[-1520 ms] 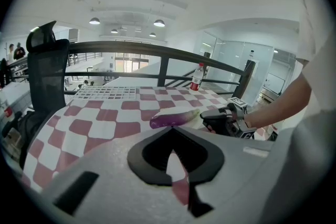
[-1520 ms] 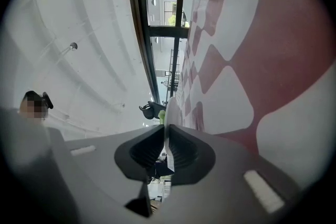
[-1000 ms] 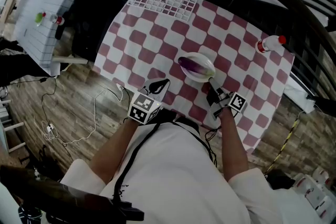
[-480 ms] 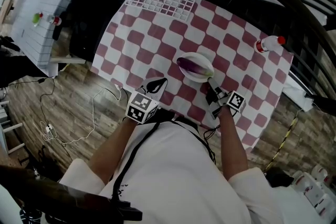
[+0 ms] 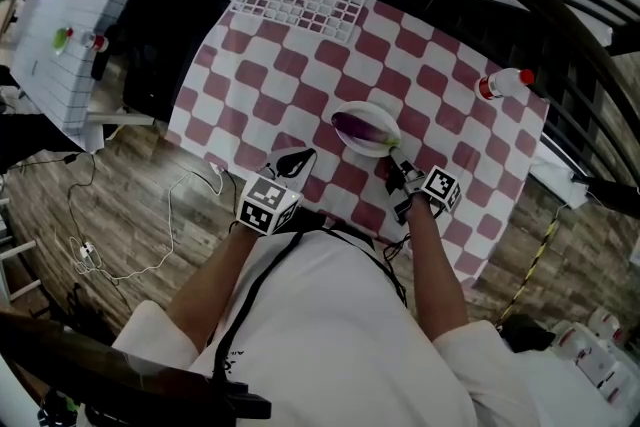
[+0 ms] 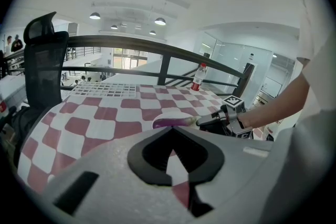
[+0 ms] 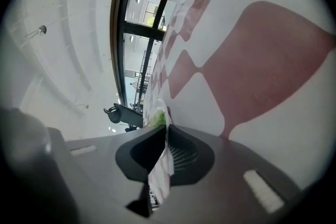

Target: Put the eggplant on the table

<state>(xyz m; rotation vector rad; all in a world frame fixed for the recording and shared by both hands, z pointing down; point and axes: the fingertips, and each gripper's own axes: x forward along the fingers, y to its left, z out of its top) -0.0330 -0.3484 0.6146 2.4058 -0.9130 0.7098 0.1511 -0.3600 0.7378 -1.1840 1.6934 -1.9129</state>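
Eggplant (image 5: pixel 360 127) on plate (image 5: pixel 369 107), right hand-held gripper (image 5: pixel 396 156) clamping its near rim

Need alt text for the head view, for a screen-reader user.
A purple eggplant lies on a white plate on a red-and-white checked table, with the right gripper at its green stem end. The left gripper hangs shut at the near table edge; a bottle stands far right.

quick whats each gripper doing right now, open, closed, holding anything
left gripper: closed, holding nothing.
right gripper: closed, it seems, on the green stem end of the eggplant, which lies on the plate.
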